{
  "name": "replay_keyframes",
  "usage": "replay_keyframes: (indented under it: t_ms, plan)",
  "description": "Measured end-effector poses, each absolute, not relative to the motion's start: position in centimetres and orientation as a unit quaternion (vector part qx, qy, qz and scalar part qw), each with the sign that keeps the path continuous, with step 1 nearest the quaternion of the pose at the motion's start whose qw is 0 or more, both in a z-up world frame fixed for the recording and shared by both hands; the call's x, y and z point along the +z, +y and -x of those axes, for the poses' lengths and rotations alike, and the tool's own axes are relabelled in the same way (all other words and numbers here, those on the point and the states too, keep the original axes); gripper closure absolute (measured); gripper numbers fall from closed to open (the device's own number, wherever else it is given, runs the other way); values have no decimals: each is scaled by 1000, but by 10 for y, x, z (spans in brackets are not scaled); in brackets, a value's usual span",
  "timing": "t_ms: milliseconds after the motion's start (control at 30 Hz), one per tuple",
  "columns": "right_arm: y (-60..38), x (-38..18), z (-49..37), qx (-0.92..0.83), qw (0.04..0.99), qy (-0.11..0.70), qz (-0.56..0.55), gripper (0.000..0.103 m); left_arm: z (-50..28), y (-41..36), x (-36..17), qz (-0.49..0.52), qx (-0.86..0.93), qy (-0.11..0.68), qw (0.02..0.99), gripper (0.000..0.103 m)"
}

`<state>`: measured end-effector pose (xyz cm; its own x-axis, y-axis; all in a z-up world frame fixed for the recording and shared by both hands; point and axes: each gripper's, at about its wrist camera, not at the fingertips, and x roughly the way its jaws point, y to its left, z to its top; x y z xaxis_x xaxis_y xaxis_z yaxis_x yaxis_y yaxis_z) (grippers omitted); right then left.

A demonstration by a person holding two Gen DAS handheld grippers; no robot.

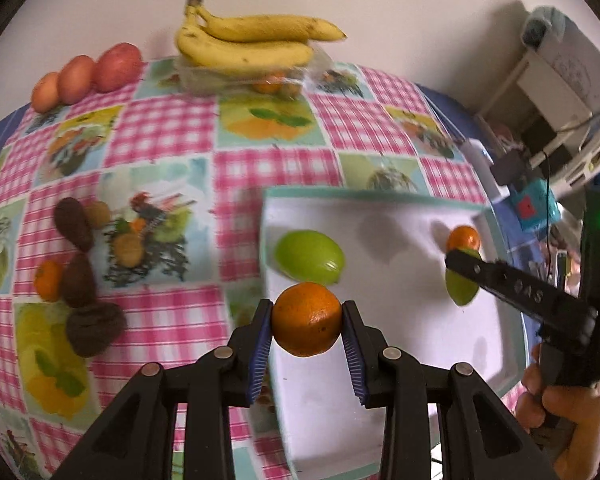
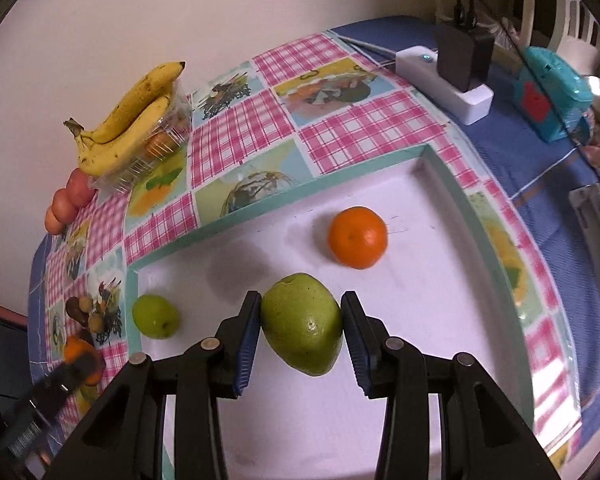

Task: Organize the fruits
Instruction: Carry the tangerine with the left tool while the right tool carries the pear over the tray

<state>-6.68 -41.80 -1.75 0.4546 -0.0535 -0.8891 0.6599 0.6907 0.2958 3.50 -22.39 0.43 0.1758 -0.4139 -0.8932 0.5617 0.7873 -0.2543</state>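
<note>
The left gripper (image 1: pixel 307 320) pinches an orange (image 1: pixel 306 319) between its blue pads, low centre of its view, over the near left edge of the white tray (image 1: pixel 380 216). The right gripper (image 2: pixel 300 330) is pressed onto a large green fruit (image 2: pixel 302 322), low centre of its own view, above the tray floor. Two fruits already lie in the tray: a smaller green fruit (image 2: pixel 156 316) at lower left of the right view and a second orange (image 2: pixel 357 237) just above centre. So I count two oranges and two green fruits in or over the tray, which looks like an early-to-middle stage. Plenty remains on the checked cloth (image 1: pixel 160 136): at left in the left view, three dark brown fruits (image 1: pixel 74 224), two small tan ones (image 1: pixel 128 248) that could partly be print, and one small orange (image 1: pixel 48 278). At upper left sit three reddish fruits (image 1: pixel 88 74), and top centre two bananas (image 1: pixel 252 40) atop a clear box (image 1: pixel 260 78) of small fruit, too blurred to count.
</note>
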Motion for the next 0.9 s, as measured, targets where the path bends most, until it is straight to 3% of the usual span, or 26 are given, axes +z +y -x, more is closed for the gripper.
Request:
replay_keyframes:
  t_ms: [700, 867, 900]
  plan:
    - [-436, -44, 53, -239, 788, 470, -318, 61, -23, -258, -40, -129, -319, 565, 750, 67]
    - [-437, -50, 51, -231, 785, 469, -332, 59, -25, -258, -40, -130, -320, 571, 745, 64]
    - [-438, -51, 50, -233, 786, 467, -331, 60, -25, -258, -39, -130, -320, 572, 744, 59]
